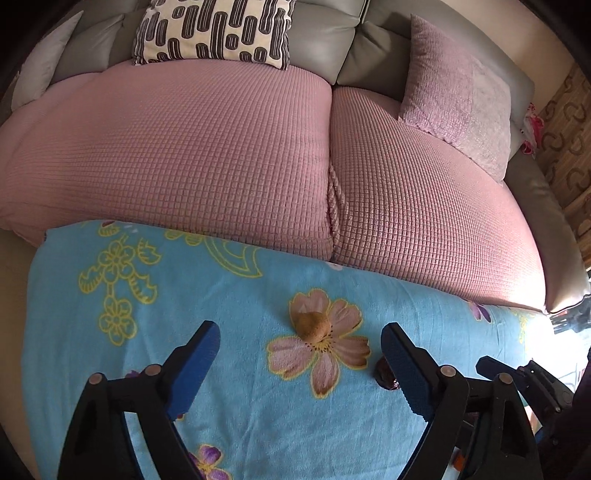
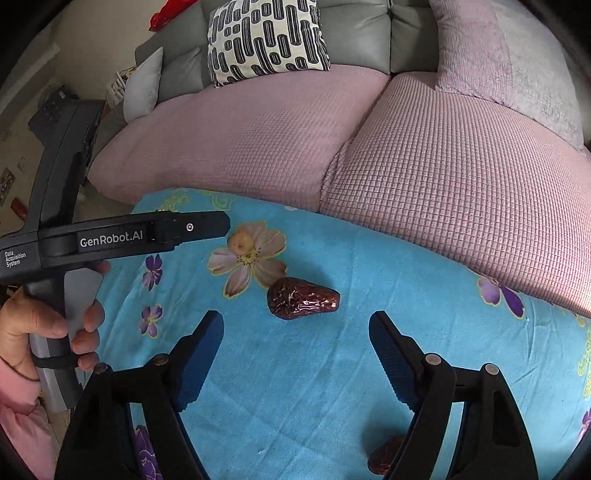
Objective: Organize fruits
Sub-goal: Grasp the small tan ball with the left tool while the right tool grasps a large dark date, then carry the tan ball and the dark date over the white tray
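A small tan round fruit (image 1: pixel 313 326) lies on a pink flower of the blue floral cloth (image 1: pixel 240 406), just ahead of my left gripper (image 1: pixel 300 328), which is open and holds nothing. A dark wrinkled date (image 1: pixel 382 374) peeks out behind its right finger. In the right wrist view that date (image 2: pixel 301 298) lies just ahead of my right gripper (image 2: pixel 295 317), also open with nothing in it. The tan fruit (image 2: pixel 241 242) sits farther back on the left. A second date (image 2: pixel 384 458) is partly hidden under the right finger.
A hand (image 2: pixel 44 328) holds the left gripper's handle at the left of the right wrist view. Beyond the cloth (image 2: pixel 332 387) is a sofa with pink seat cushions (image 1: pixel 184 155), a black-and-white patterned pillow (image 1: pixel 214 29) and a pink pillow (image 1: pixel 458 107).
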A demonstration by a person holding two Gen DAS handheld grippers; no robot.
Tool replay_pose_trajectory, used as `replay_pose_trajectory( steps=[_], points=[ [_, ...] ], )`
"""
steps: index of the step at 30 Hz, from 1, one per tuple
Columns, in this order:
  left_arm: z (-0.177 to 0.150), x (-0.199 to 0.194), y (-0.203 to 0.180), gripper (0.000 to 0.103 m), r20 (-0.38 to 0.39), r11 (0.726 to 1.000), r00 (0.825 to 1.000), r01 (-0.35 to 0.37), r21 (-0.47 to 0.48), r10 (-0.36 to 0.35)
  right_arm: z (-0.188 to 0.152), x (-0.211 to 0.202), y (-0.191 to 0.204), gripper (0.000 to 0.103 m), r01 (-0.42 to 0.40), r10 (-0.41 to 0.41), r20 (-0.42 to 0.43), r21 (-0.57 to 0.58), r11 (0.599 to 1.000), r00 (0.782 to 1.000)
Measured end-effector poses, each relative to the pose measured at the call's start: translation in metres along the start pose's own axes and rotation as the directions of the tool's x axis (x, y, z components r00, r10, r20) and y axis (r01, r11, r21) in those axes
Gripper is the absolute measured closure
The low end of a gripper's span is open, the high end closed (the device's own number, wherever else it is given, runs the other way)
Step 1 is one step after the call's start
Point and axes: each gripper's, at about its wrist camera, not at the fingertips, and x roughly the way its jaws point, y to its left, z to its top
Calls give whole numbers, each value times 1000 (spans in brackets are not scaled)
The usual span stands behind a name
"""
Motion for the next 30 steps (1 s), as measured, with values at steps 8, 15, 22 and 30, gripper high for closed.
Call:
replay_pose_trajectory(
  steps=[8,15,22,30],
  points=[
    [1,23,-6,37,-50,999,998,46,-9,-46,5,37,4,36,36,-37,-44,-18,999,998],
    [6,40,-7,63,-76,998,996,53,-17,-54,3,50,0,46,45,-46,-49,-18,999,998],
    [2,43,2,75,-77,997,996,37,-70,-43,-2,43,-7,46,39,-39,-28,-4,999,999],
    [-16,14,-2,76,-43,998,999,-5,-64,2,-18,5,-7,46,67,-67,-14,1,998,998]
  ],
)
